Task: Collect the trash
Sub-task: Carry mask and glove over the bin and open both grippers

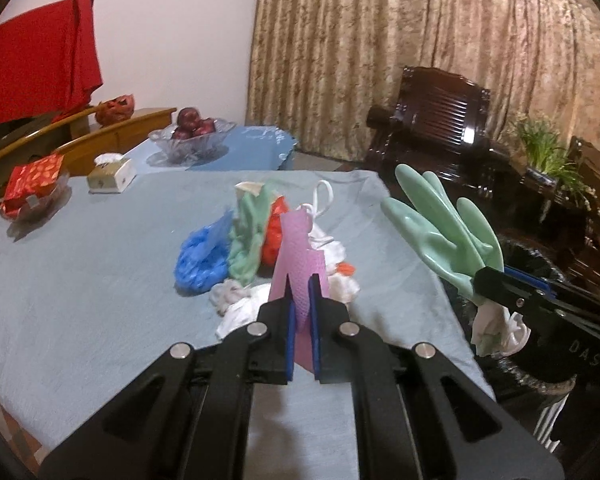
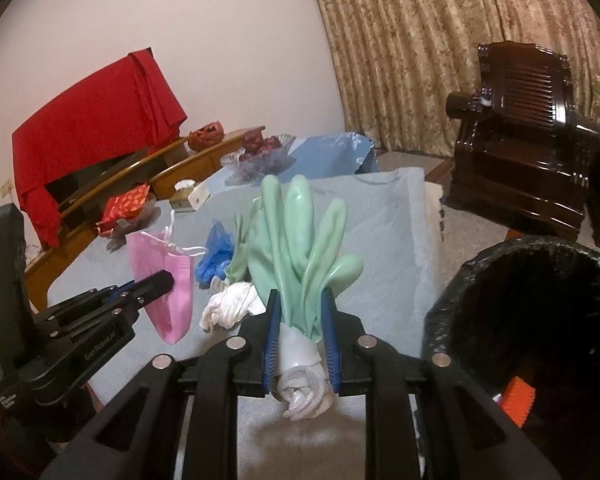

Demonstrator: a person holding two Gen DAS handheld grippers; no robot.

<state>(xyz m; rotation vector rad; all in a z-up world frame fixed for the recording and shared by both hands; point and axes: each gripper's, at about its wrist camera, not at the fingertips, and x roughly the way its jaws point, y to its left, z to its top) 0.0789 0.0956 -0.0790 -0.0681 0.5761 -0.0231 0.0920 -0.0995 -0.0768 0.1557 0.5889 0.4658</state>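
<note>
My left gripper (image 1: 301, 312) is closed on a pink face mask (image 1: 298, 256), which stands up between the blue pads, its white ear loops (image 1: 322, 200) hanging at the far side. My right gripper (image 2: 300, 330) is clamped on a green rubber glove (image 2: 300, 240) near the cuff; the glove fingers point up and away from me, and the whitish cuff (image 2: 302, 384) hangs crumpled below the jaws. Both things are lifted above the table (image 1: 80, 272), which has a pale blue cloth. On the cloth, behind the mask, lies the pile of trash (image 1: 236, 252): a blue plastic bag, a second green glove, something red and some white crumpled paper. The bin (image 2: 540, 300), lined with a black bag, stands just beside the table edge, to the right of my right gripper. Farther on the table I see a tissue box (image 1: 111, 176) and a glass bowl of red fruit (image 1: 192, 136).
</note>
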